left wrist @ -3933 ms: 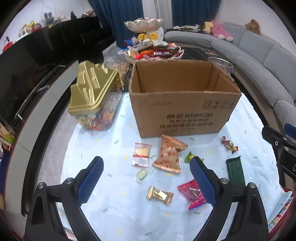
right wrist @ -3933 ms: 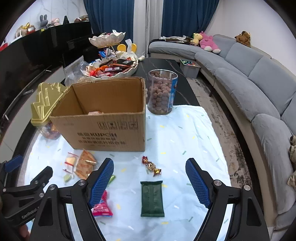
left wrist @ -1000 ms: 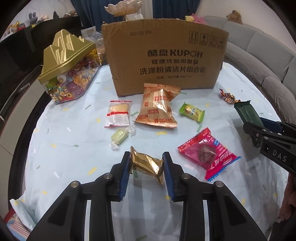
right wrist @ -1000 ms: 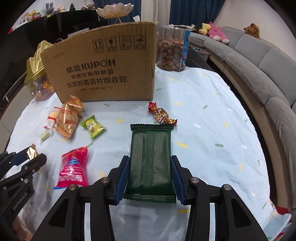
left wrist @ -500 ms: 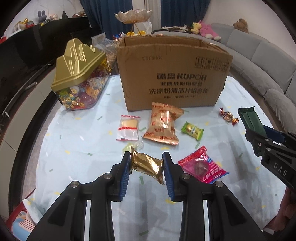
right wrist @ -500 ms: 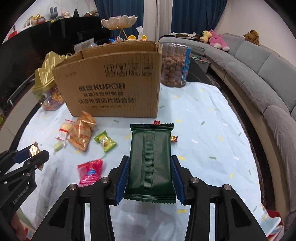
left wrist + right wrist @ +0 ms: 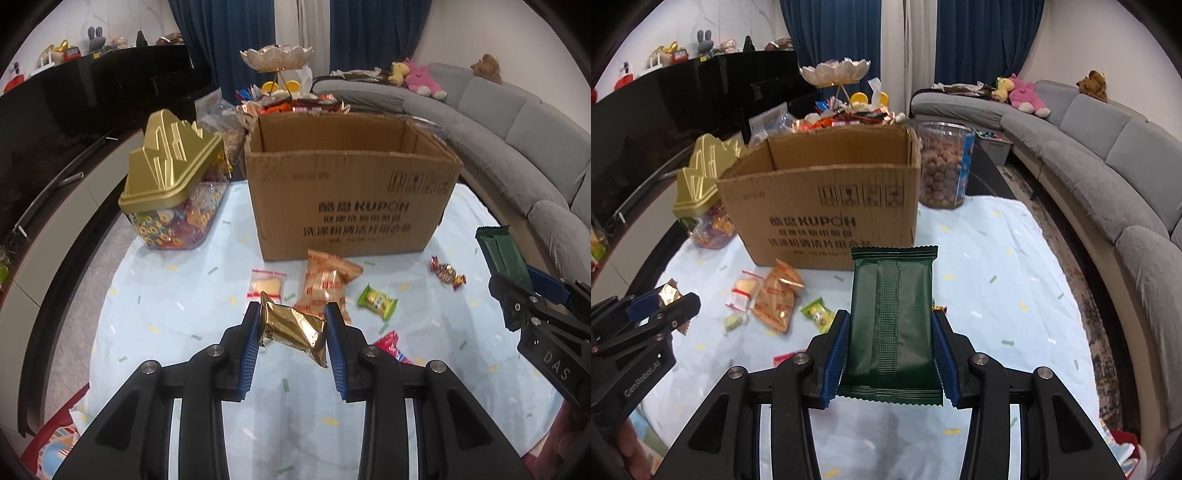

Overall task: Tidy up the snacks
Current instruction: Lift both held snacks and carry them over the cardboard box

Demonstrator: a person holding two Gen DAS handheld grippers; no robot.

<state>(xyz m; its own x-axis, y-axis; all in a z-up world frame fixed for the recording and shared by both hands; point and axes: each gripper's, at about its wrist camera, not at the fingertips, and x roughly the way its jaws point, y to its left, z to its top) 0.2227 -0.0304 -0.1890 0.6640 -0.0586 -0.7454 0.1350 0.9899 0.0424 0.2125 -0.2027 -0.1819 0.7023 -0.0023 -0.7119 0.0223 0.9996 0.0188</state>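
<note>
Two grippers (image 7: pixel 291 328) (image 7: pixel 891 343) w/ snacks, box (image 7: pixel 351 188) ahead

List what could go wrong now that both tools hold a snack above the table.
1. The gold packet sits crumpled and tilted in the left tool; it may slip out before reaching the cardboard box.
2. The green packet juts well past the right tool and could catch the box's front wall.
3. The tools hang close together and might collide over the opening.

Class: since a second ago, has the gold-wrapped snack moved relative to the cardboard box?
Yes. The gold-wrapped snack, held in the left gripper, has risen toward the cardboard box rim.
</note>
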